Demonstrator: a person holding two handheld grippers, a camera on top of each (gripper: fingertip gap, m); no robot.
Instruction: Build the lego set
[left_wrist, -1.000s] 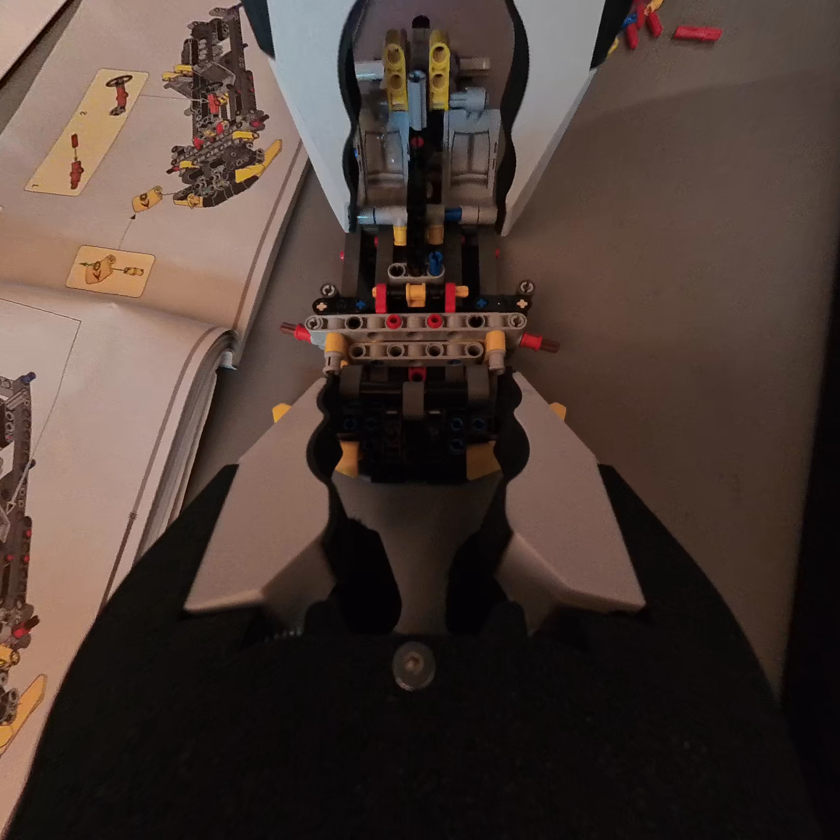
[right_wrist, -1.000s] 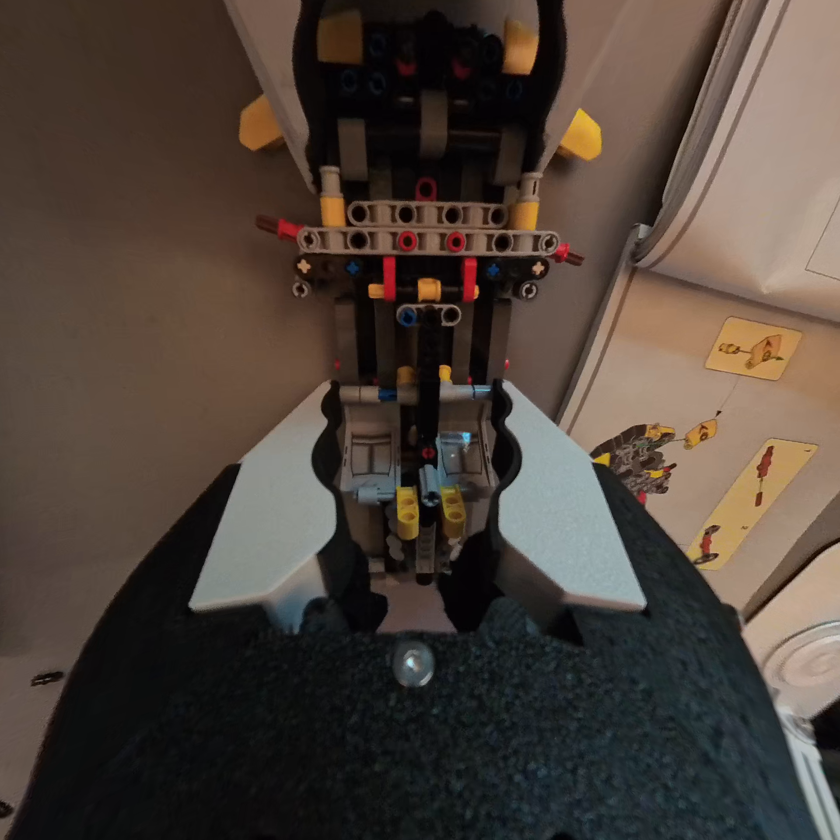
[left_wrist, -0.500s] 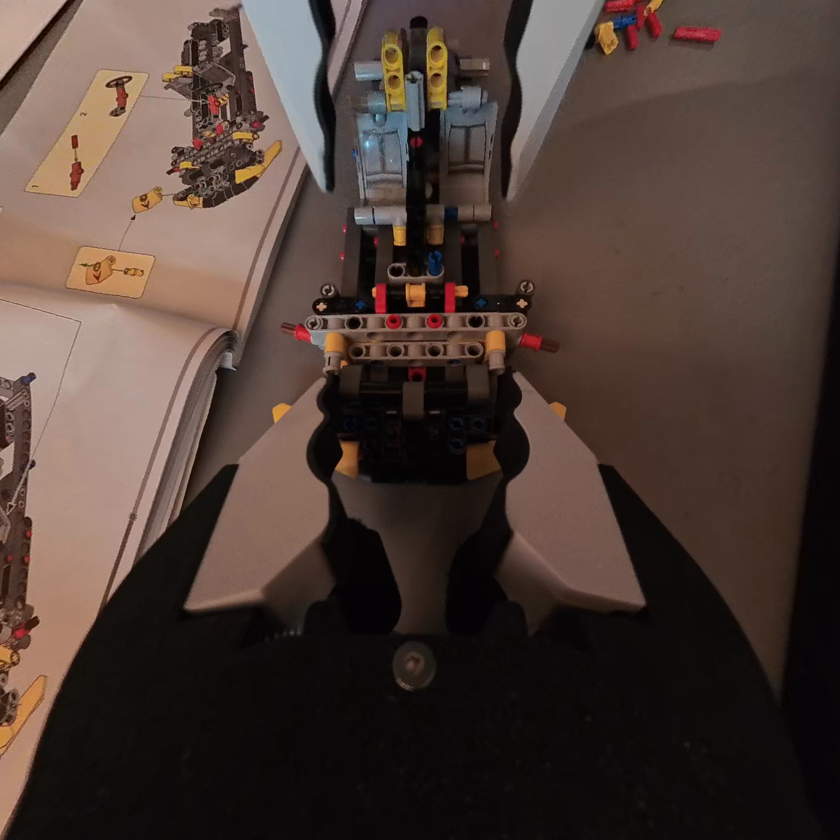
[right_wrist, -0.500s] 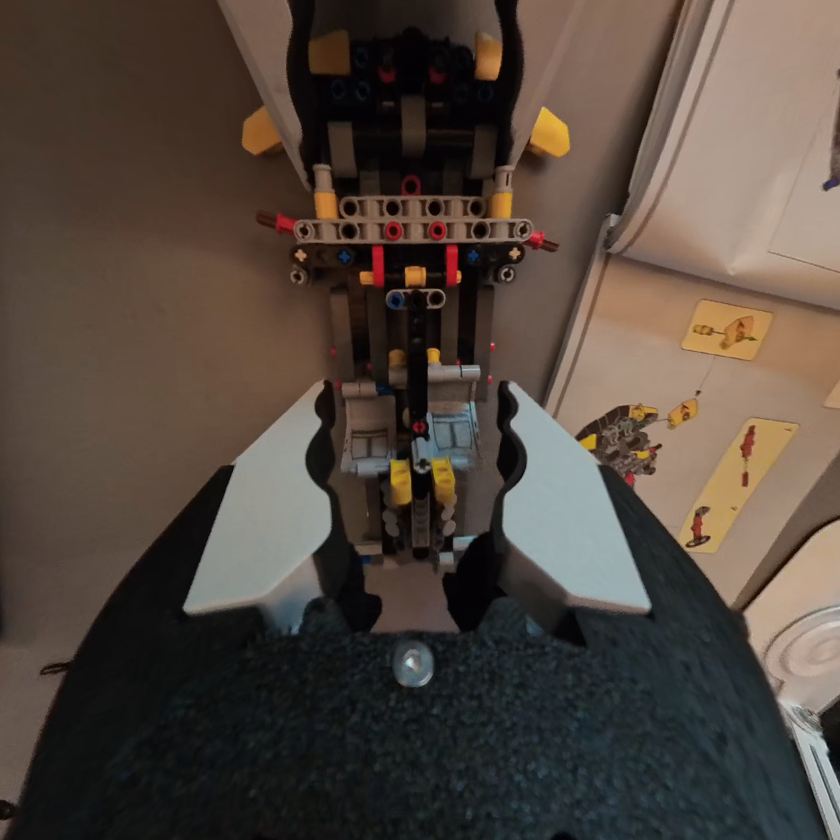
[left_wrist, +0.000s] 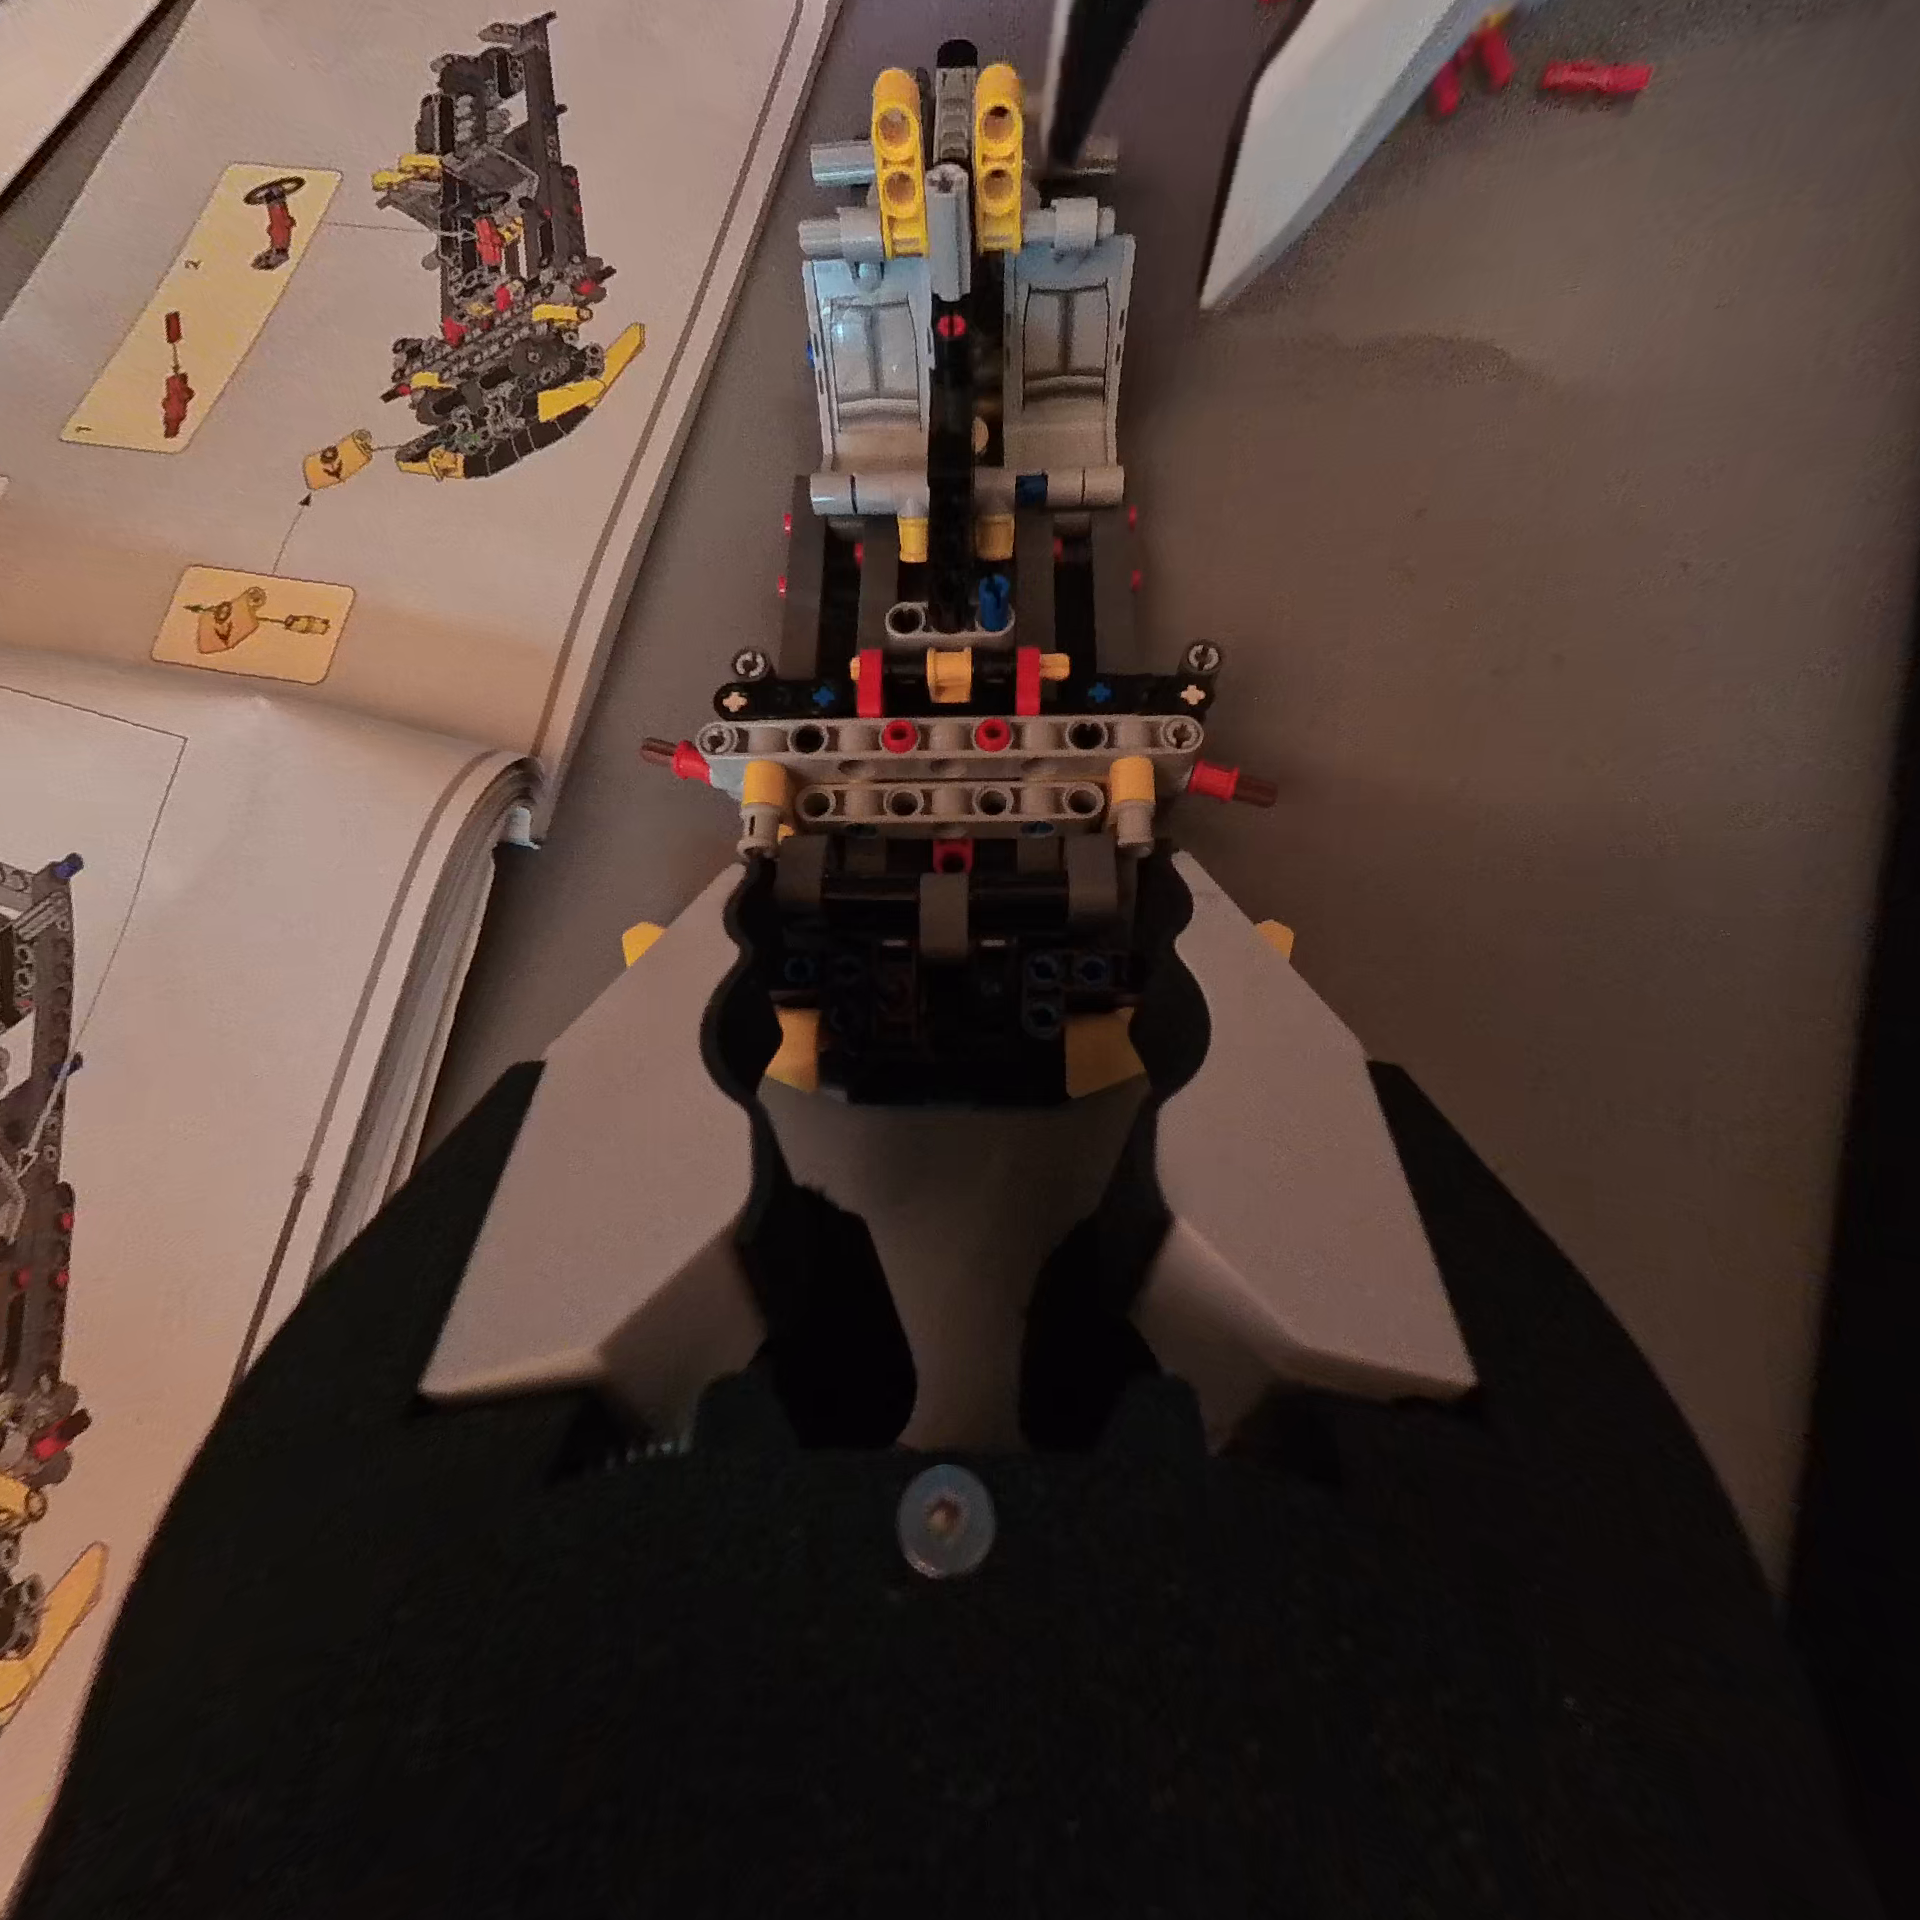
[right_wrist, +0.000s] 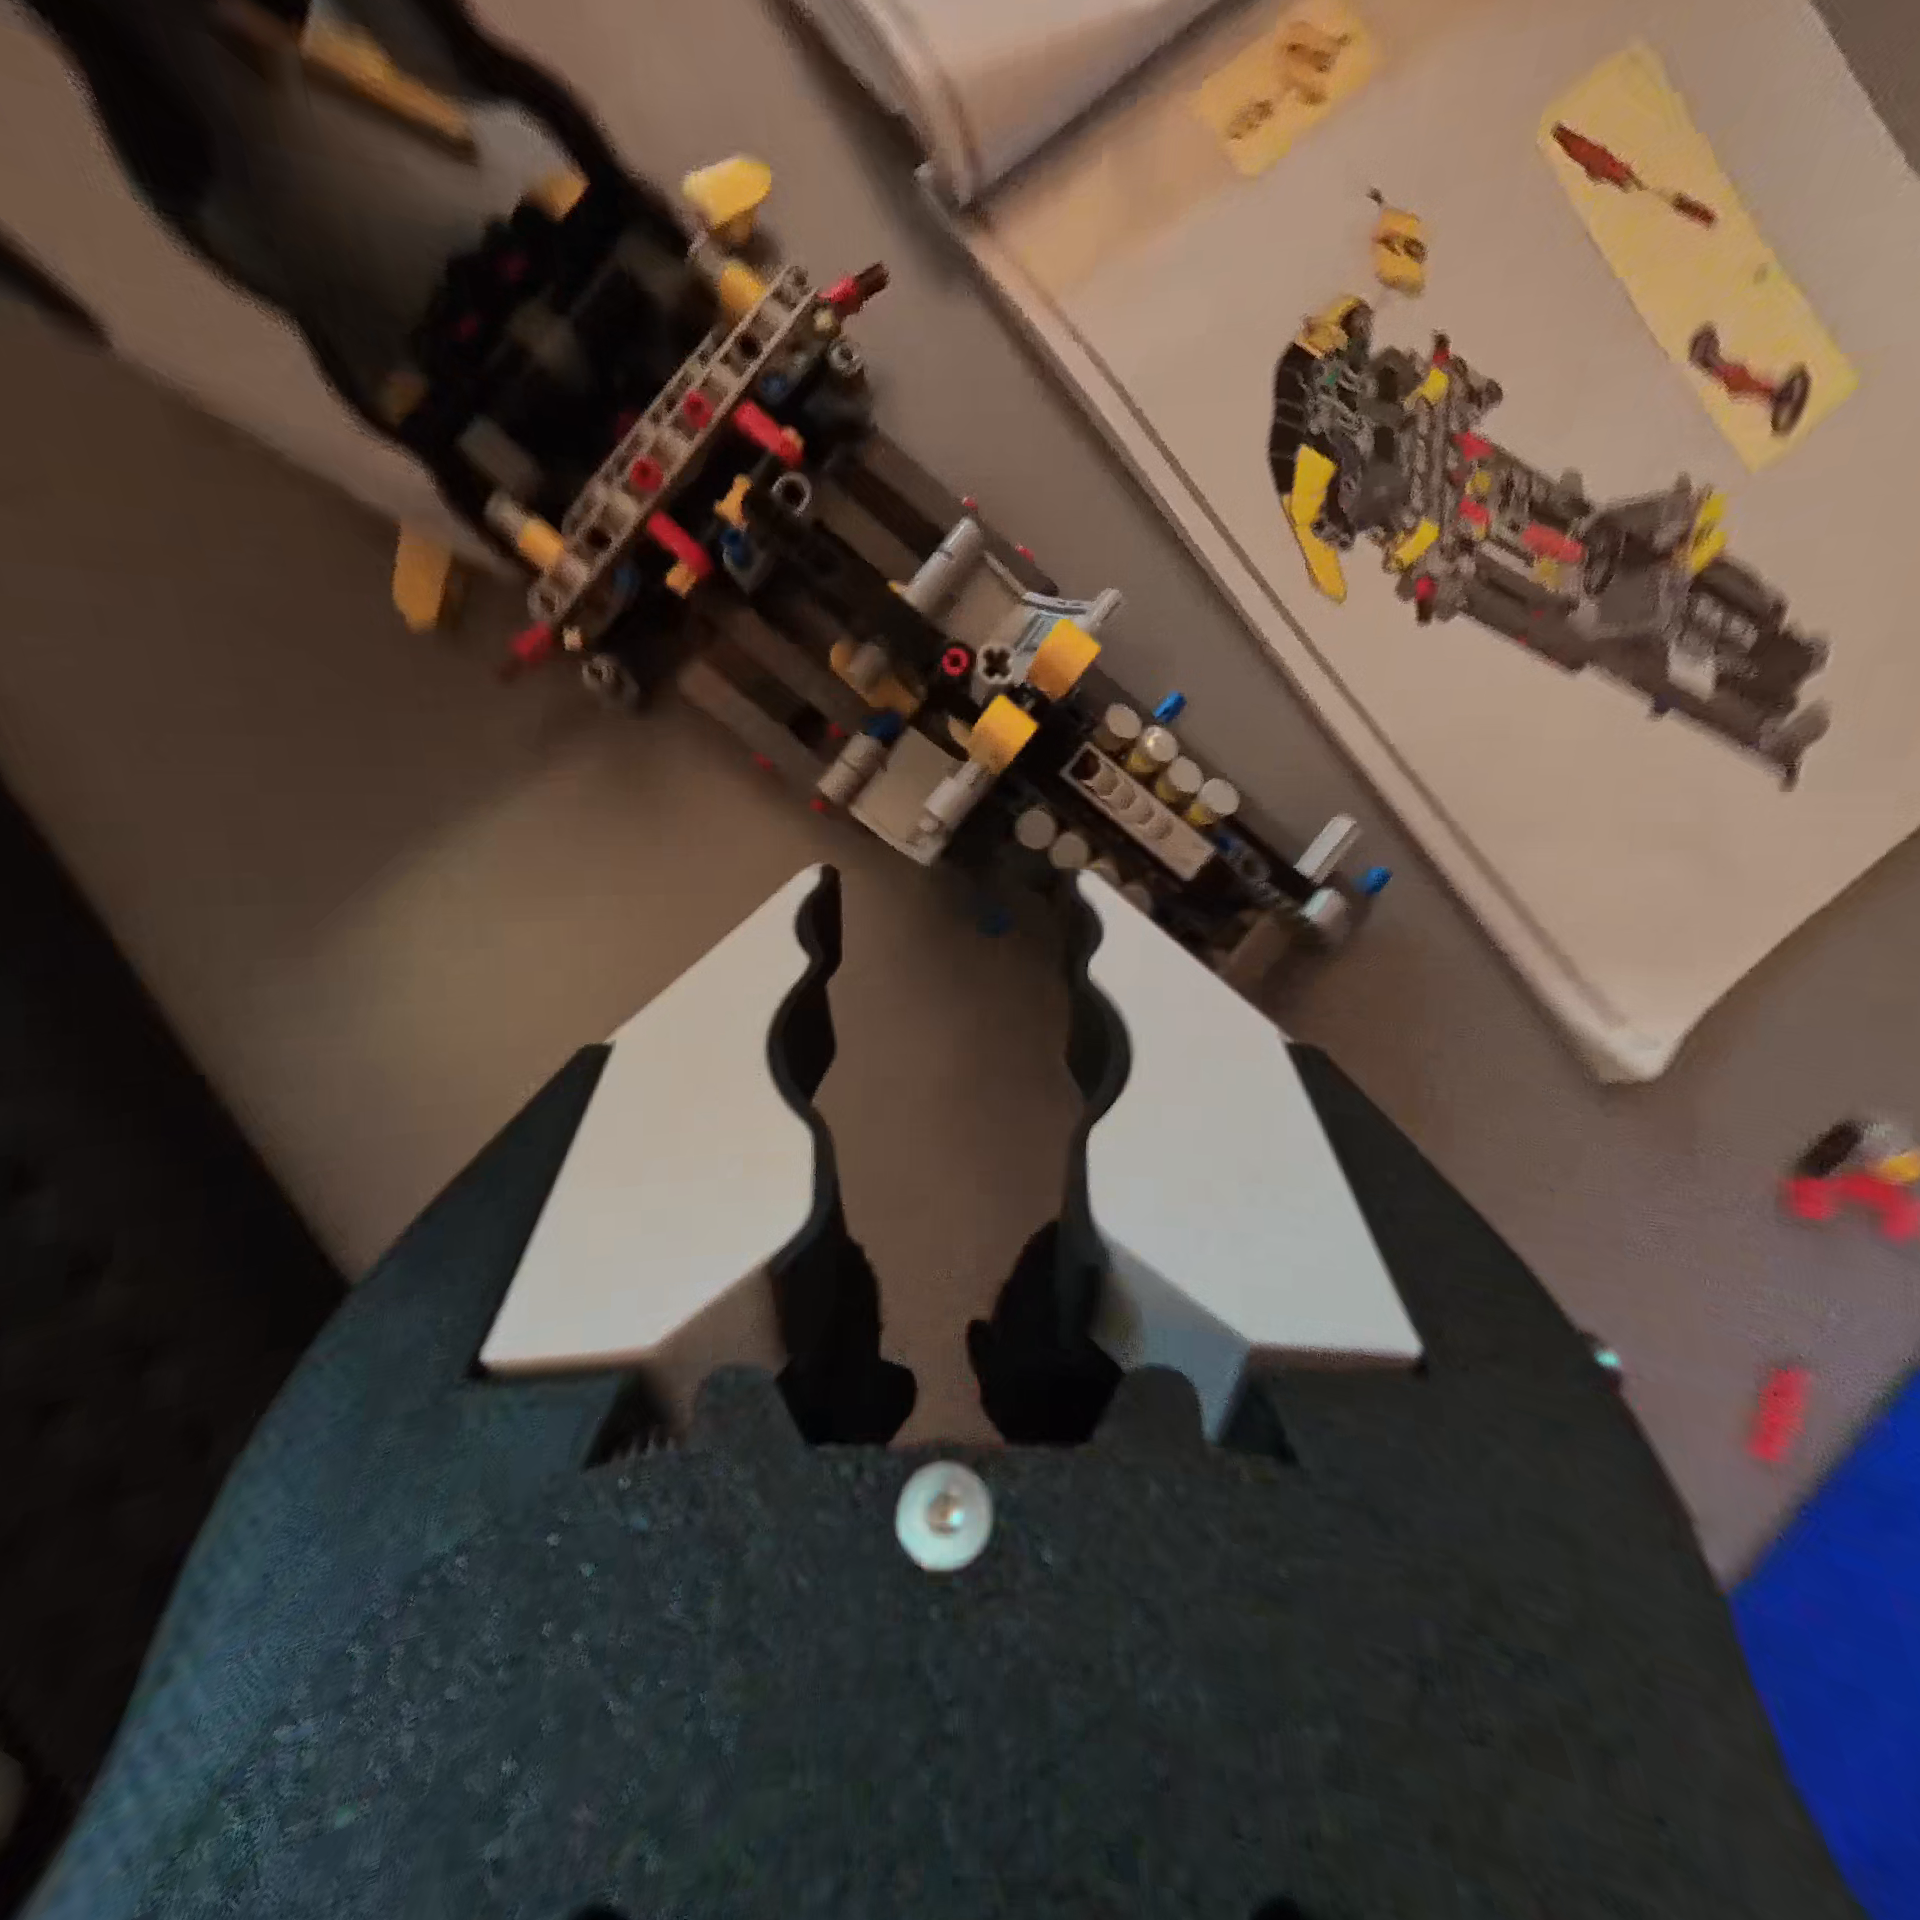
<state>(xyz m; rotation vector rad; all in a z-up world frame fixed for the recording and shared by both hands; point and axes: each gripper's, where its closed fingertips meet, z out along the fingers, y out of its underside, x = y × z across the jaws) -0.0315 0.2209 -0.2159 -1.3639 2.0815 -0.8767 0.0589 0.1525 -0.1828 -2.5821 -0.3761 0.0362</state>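
Left wrist view shows the left gripper clamped on the near end of the Lego vehicle chassis, a long black frame lying on the grey table beside the open instruction booklet. Grey perforated beams cross it, with red and yellow pins, two pale grey seats and yellow connectors at the far end. In the right wrist view the right gripper hangs spread and empty just beside the chassis's far end. Loose red pieces lie well apart.
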